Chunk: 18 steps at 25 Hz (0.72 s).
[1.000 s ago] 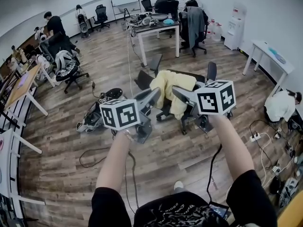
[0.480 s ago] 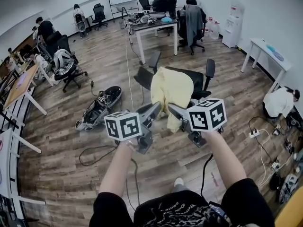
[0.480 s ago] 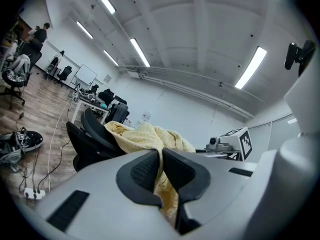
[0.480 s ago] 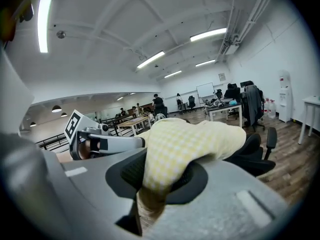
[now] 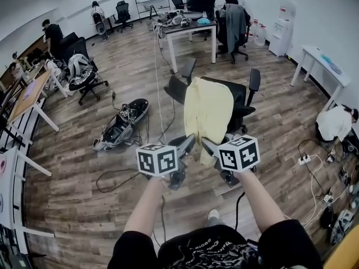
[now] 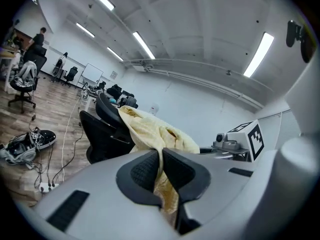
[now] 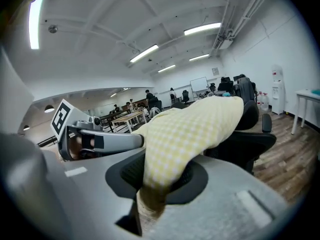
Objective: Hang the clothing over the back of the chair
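A pale yellow checked garment (image 5: 208,112) drapes over the back of a black office chair (image 5: 243,100) in the head view, hanging down toward me. My left gripper (image 5: 189,143) is shut on its lower hem, and the cloth (image 6: 155,134) runs out from between the black pads (image 6: 145,171) up to the chair back (image 6: 107,111). Just to its right, my right gripper (image 5: 206,143) is shut on a thick fold of the same garment (image 7: 200,126), which stretches to the chair (image 7: 250,134). The two grippers sit close together, below and in front of the chair back.
A black bag with gear (image 5: 120,126) and cables lie on the wooden floor at the left. Behind the chair stands a white table (image 5: 188,31) with more chairs. A power strip and cables (image 5: 305,160) lie at the right, and people sit at desks at the far left.
Both grippers have come down and toward me with the garment's hem, and the yellow cloth now hangs longer and flatter over the chair back.
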Tool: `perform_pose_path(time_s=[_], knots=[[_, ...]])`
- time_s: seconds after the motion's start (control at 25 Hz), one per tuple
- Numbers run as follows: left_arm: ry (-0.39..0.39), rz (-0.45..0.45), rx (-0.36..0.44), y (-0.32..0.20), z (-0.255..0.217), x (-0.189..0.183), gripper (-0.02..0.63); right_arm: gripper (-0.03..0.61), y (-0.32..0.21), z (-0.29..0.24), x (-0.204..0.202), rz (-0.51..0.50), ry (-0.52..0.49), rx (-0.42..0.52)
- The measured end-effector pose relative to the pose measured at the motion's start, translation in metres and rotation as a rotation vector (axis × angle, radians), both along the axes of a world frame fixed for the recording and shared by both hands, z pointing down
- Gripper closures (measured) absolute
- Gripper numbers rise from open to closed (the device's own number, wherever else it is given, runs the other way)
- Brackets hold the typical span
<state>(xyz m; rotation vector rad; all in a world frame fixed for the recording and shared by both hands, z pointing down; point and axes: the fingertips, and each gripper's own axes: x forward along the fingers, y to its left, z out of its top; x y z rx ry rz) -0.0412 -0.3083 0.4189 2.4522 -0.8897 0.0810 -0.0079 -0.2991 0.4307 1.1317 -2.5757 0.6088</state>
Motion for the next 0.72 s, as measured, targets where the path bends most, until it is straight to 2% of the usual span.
perform_pose_path(time_s=[0.16, 0.36, 0.52, 0.72], knots=[[-0.051, -0.035, -0.014, -0.001, 0.025, -0.002, 0.589, 0.503, 0.000, 0.026, 0.002, 0.018, -0.004, -0.035], [-0.071, -0.068, -0.045, -0.002, 0.052, 0.002, 0.589, 0.502, -0.001, 0.052, 0.007, 0.037, 0.060, -0.021], [-0.067, -0.122, -0.058, -0.006, 0.071, 0.005, 0.589, 0.499, -0.007, 0.071, 0.007, 0.030, 0.038, -0.064], [-0.105, -0.159, -0.068, -0.014, 0.089, 0.013, 0.589, 0.494, -0.017, 0.092, 0.013, 0.030, 0.043, -0.091]])
